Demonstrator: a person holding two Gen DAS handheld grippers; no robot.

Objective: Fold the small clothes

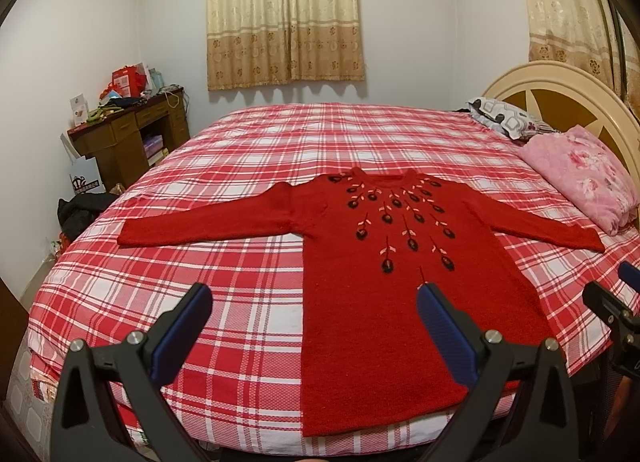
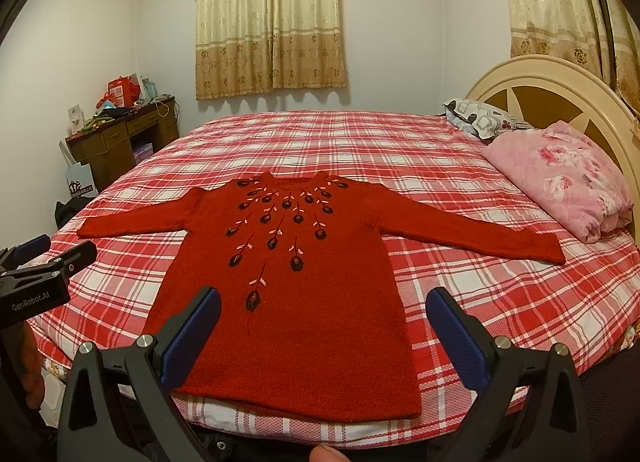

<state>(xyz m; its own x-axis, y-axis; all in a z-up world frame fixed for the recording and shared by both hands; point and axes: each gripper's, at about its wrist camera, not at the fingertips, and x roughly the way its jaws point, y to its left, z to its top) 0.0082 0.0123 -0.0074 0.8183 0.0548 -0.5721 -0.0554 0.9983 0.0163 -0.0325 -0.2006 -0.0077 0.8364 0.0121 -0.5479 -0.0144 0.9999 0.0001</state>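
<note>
Left gripper (image 1: 314, 302) and right gripper (image 2: 322, 304) both spread wide, holding nothing, hovering near the hem. Red sweater (image 2: 296, 302) lies flat on the plaid bed (image 2: 500, 302), sleeves out. No fold made; whole job left.

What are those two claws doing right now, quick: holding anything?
Left claw: open, holding nothing, poised above the red sweater.
Right claw: open, holding nothing, also over the sweater.
</note>
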